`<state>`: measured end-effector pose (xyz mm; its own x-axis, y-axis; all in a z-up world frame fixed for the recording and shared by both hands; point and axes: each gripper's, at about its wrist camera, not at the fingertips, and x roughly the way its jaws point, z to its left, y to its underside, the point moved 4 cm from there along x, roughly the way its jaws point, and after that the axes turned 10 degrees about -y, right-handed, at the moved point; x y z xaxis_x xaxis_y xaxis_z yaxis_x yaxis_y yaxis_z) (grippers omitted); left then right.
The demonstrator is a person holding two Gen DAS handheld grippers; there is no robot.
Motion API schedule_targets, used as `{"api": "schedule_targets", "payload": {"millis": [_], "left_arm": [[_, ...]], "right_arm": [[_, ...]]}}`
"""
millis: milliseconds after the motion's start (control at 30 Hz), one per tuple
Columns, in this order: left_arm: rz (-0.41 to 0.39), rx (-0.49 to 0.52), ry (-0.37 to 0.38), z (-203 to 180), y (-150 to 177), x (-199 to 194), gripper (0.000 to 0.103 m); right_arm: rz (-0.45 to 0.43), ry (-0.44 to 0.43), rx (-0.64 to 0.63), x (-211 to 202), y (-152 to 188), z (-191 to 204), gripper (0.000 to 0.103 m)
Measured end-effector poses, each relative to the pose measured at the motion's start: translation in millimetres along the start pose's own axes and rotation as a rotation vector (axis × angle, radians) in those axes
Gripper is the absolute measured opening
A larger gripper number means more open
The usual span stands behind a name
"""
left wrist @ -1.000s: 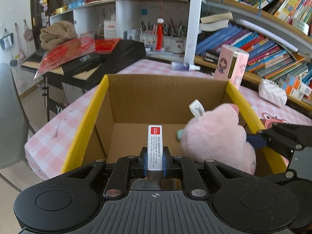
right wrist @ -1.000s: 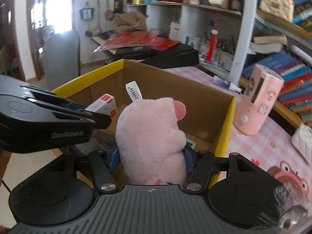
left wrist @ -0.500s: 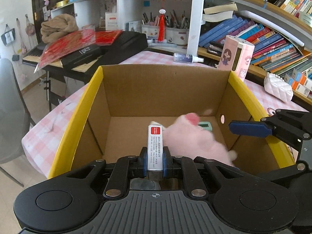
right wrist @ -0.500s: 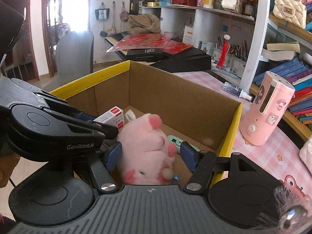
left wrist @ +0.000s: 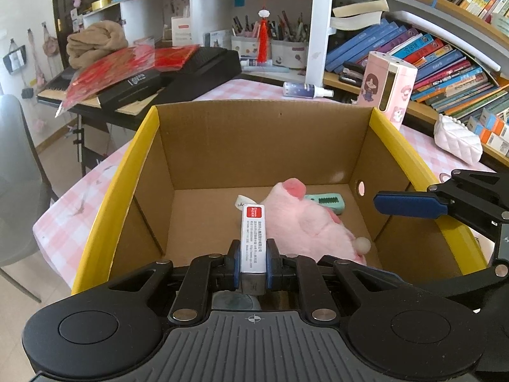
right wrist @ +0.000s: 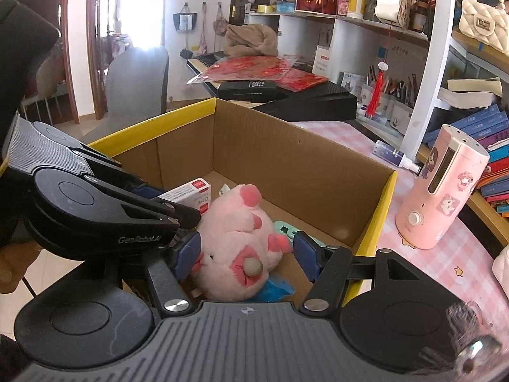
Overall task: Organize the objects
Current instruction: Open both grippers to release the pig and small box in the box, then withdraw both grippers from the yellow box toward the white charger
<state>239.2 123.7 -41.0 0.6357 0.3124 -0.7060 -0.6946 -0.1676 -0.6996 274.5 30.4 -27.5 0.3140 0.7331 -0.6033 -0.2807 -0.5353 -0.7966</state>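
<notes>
Cardboard box (left wrist: pixel 261 146), open-topped, yellow tape along its side rims, standing on a table with a pink-and-white checked cloth (left wrist: pixel 73 203). Contents on the box floor: one pink plush pig (right wrist: pixel 238 242), lying on its side toward the right half of the box, a white sewn-in label at its head end; one mint-green comb-like item (left wrist: pixel 324 202), flat on the floor just behind the pig near the right wall; one blue scrap (right wrist: pixel 276 288) partly under the pig at the near edge, its nature unclear. Left gripper (left wrist: pixel 253 256): clenched on a small white carton with a red label (left wrist: pixel 253 238), held upright between the blue pads over the near part of the box, just beside the pig; whether the carton touches the plush cannot be told. Right gripper (right wrist: pixel 246 254): released, jaws standing apart on either side of the pig's rear end, above it, pads not pressing on it. On the cloth outside the box, to the right: one pink cylindrical appliance with cartoon figures (right wrist: pixel 442 191), upright; one small spray bottle (left wrist: pixel 307 89), lying down behind the box; one white quilted pouch (left wrist: pixel 458 141). Background: shelves of books (left wrist: pixel 445 60), pen pots, a red tassel (left wrist: pixel 262 44), a black keyboard case (left wrist: pixel 197 73) carrying red paper goods.
</notes>
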Motion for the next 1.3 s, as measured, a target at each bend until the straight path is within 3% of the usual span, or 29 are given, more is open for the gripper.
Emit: {"api": "schedule_targets", "payload": {"millis": [400, 600, 667, 867, 1300], "left_arm": [[0.002, -0.018, -0.020, 2.1, 2.3, -0.5, 0.020], [-0.005, -0.052, -0.049, 9.2, 2.1, -2.8, 0.034], [-0.015, -0.072, -0.052, 12.4, 1.6, -5.4, 0.045], [-0.092, -0.114, -0.037, 17.7, -2.6, -21.2, 0.070], [-0.258, -0.128, 0.010, 32.5, -5.3, -68.1, 0.078]], "right_arm": [[-0.024, 0.007, 0.000, -2.2, 2.0, 0.3, 0.063], [-0.032, 0.021, 0.005, -3.4, 2.9, 1.0, 0.065], [-0.035, 0.025, 0.005, -3.6, 2.7, 1.6, 0.065], [-0.053, 0.060, -0.010, -9.4, 0.9, 6.2, 0.076], [-0.154, 0.201, 0.006, -49.4, -9.2, 27.1, 0.080]]}}
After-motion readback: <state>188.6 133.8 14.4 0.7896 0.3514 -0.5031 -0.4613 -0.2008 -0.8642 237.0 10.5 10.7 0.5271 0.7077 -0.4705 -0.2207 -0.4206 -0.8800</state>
